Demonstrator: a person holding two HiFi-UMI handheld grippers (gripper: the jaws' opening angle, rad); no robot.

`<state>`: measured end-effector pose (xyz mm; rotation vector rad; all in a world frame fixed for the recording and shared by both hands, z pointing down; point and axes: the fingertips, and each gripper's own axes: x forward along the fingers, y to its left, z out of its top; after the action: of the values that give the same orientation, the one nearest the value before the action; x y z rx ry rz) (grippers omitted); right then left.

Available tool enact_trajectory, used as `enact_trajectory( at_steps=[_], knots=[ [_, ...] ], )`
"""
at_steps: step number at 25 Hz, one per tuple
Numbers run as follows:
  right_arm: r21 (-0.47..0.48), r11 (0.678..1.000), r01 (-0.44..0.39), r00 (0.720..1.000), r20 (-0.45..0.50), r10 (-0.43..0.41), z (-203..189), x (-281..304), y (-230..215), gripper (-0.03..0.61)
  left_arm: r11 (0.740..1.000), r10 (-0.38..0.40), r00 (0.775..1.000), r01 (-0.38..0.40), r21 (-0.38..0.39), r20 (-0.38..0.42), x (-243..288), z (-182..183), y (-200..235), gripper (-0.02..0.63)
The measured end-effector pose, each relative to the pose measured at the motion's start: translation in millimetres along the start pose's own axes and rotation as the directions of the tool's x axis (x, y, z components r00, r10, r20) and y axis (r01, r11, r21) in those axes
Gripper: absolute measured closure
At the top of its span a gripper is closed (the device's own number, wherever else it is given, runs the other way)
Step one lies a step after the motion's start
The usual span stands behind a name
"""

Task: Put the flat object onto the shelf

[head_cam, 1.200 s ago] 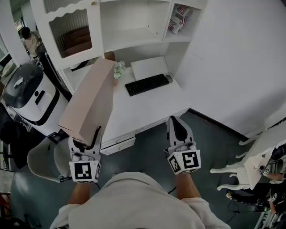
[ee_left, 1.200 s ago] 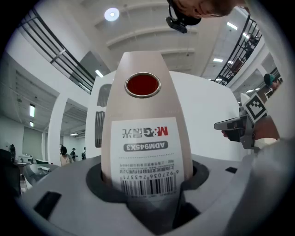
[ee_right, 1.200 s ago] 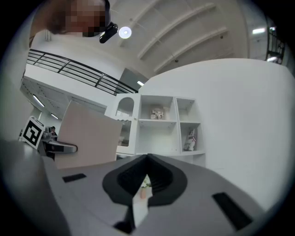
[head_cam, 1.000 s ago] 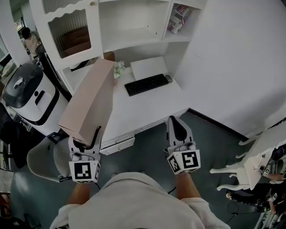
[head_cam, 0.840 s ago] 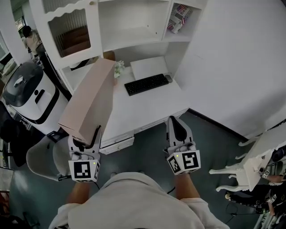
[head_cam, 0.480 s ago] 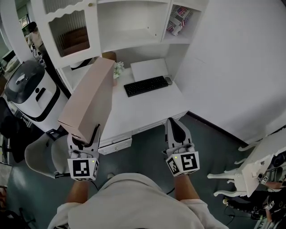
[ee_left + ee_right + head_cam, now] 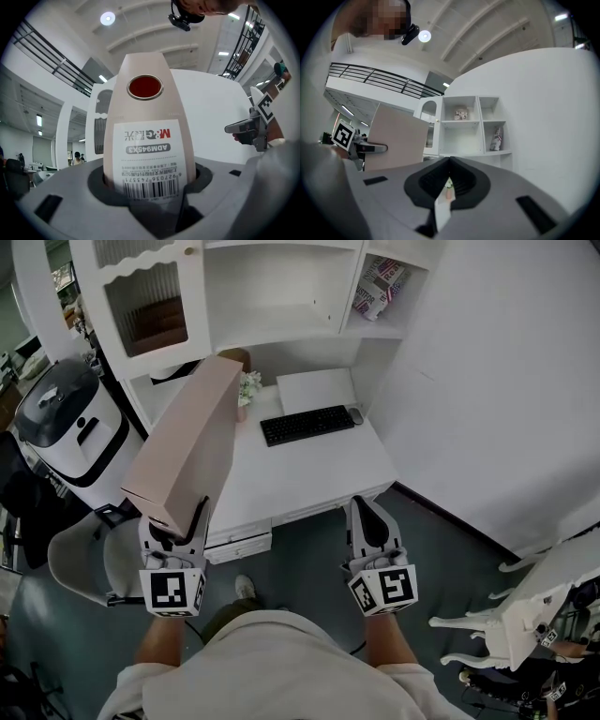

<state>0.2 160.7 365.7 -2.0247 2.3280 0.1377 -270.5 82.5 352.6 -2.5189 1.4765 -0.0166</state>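
Black keyboard (image 7: pixel 307 425) on desk (image 7: pixel 300 482) under shelf (image 7: pixel 281 334); pink box (image 7: pixel 187 451) in left claw (image 7: pixel 178 521).

Bright, even light; gripper views bend at edges.

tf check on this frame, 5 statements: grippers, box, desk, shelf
1. The left hand-held gripper grips the pink box. True.
2. The right hand-held gripper holds the keyboard. False: its jaws are together with nothing in them; the keyboard lies on the desk.
3. The box stands on the shelf. False: it is in the left hand-held gripper, in the air by the desk's left edge.
4. The middle shelf compartment is bare. True.
5. The upper right compartment is bare. False: a printed packet leans in it.
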Motion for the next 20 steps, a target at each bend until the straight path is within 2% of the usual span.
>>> enact_trajectory(
  at_steps=[10, 20],
  knots=[
    [-0.017, 1.000, 0.018, 0.999, -0.038, -0.018, -14, 41, -20, 0.575, 1.000, -0.015, 1.000, 0.015, -0.012, 0.025, 53, -8, 10, 0.331],
    [-0.048, 0.998, 0.038, 0.999, -0.031, -0.039, -15, 116, -48, 0.575, 0.998, -0.036, 0.999, 0.038, -0.051, 0.035, 126, -23, 30, 0.331]
  ],
)
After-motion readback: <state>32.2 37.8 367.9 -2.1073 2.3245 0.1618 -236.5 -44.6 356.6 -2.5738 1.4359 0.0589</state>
